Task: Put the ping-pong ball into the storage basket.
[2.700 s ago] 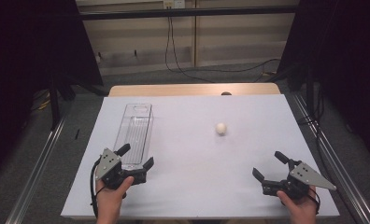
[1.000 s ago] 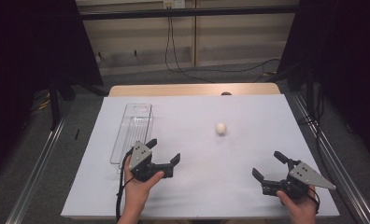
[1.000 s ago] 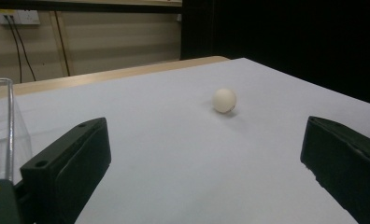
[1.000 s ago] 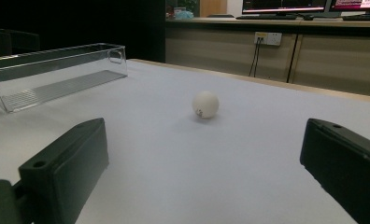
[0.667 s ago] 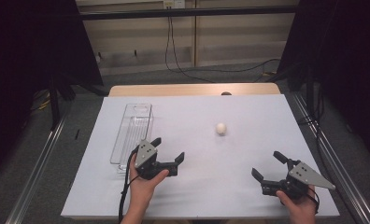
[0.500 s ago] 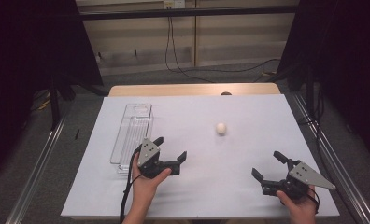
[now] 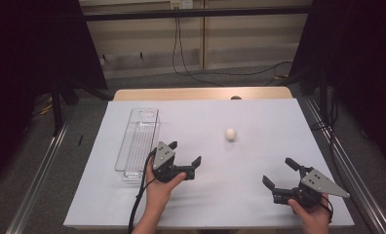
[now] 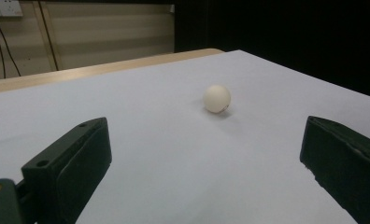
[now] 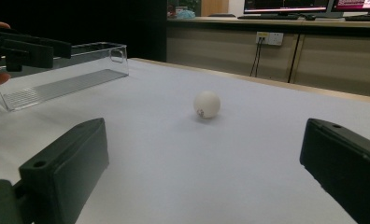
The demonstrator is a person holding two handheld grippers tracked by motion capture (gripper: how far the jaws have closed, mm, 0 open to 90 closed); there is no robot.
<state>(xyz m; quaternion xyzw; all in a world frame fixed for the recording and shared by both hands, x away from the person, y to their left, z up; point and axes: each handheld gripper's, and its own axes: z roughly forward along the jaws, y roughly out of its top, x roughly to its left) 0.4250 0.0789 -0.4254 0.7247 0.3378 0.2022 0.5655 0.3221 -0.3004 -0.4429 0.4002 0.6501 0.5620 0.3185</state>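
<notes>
Left gripper (image 7: 183,152): held in left hand (image 7: 160,183) near the table's middle-left, jaws spread wide, pointed far-right, forearm entering from the near edge. Right gripper (image 7: 278,173): held in right hand (image 7: 312,216) at the near-right corner, jaws spread wide, pointed far-left, grey plate on top.

This looks like a lab: a white-covered table (image 7: 259,204) stands between black curtains (image 7: 30,58), with metal rails (image 7: 40,165) on the carpeted floor, cables (image 7: 181,53) hanging down a plain wall, and monitors (image 9: 286,5) on a long bench.
</notes>
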